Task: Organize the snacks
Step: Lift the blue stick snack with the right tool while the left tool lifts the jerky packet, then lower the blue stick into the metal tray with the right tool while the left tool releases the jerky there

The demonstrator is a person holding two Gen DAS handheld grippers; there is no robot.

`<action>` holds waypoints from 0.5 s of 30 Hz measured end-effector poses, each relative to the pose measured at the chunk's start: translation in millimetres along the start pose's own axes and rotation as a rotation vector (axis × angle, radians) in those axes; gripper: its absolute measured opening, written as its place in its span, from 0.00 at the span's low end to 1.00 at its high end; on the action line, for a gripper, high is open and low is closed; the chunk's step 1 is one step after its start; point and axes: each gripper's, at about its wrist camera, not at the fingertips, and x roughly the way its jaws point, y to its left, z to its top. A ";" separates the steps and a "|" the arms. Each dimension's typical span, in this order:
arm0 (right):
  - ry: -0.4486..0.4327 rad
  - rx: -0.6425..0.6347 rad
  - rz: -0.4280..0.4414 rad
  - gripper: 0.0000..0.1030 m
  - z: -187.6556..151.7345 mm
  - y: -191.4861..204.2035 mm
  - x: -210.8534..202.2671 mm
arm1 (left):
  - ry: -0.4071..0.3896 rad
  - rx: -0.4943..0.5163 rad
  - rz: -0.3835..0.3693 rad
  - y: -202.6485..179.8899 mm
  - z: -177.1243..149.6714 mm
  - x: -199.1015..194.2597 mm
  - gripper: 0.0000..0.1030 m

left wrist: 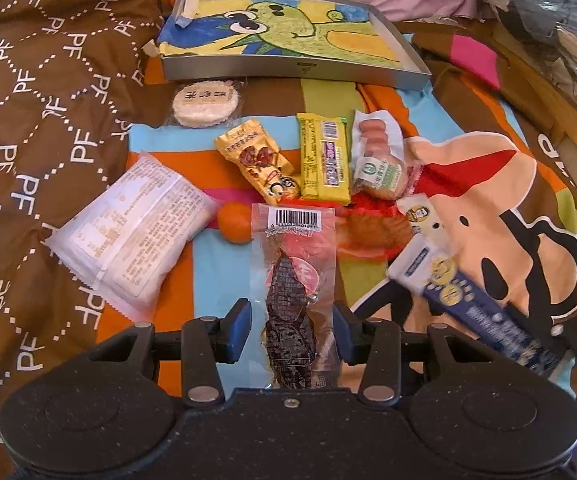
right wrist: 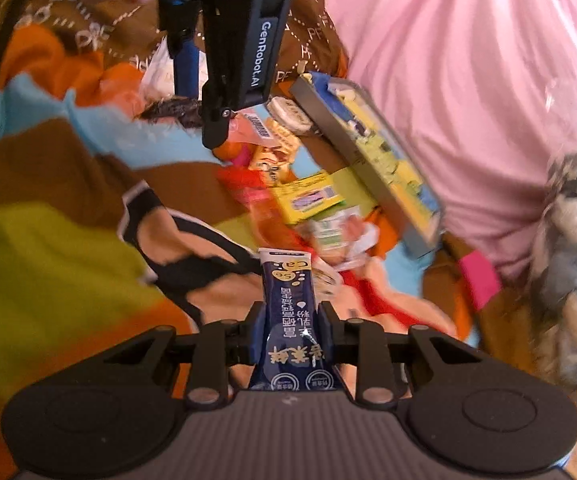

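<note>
The right gripper (right wrist: pixel 292 332) has its two black fingers pressed in on the sides of a long dark-blue stick sachet with a white end (right wrist: pixel 288 312), which runs straight out between them along the camera's line; the grip sits low on the pack, probably so that the free end can be steered into place. The left gripper (left wrist: pixel 291 330) has its blue-padded fingers (left wrist: pixel 239 330) set a little wider than the clear plastic packet with a dark strip of food inside and a barcode at its far end (left wrist: pixel 294 280), which lies between them; whether the pads touch the wrapper I cannot tell, since a narrow gap seems to show on each side. The left gripper is low and level, aimed toward the shallow grey metal tray with a green cartoon drawing in its bottom (left wrist: pixel 296 72), which stands at the far edge of the spread, well apart from both held packs, and looks like the place the snacks are meant to go. The right gripper comes in from the side, tilted, with the blue sachet over the colourful cartoon bedcover (left wrist: pixel 488 208). Other snacks lie loose between the grippers and tray: a yellow wrapped bar (left wrist: pixel 322 160), a round white rice cracker in clear wrap (left wrist: pixel 204 104), a small orange fruit (left wrist: pixel 235 222).
</note>
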 end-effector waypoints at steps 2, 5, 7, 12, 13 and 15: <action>-0.012 -0.032 -0.032 0.30 -2.9 -4.9 -4.2 | -0.003 0.006 -0.004 -3.4 1.2 -0.4 0.44; -0.019 -0.041 -0.052 0.30 -2.6 -15.1 -3.4 | -0.008 0.006 -0.007 -6.0 4.4 -2.3 0.44; -0.032 -0.050 -0.070 0.30 -0.5 -21.0 1.0 | -0.016 0.006 -0.005 -6.5 9.5 -4.9 0.44; -0.096 -0.035 -0.104 0.30 19.1 -42.9 18.3 | -0.053 0.048 0.028 -3.6 36.7 -15.1 0.45; -0.113 -0.022 -0.113 0.30 24.1 -49.0 22.3 | -0.070 0.056 0.028 -1.0 46.0 -18.6 0.45; -0.159 0.005 -0.136 0.30 37.6 -62.9 31.8 | -0.110 0.069 0.024 4.7 65.0 -24.6 0.45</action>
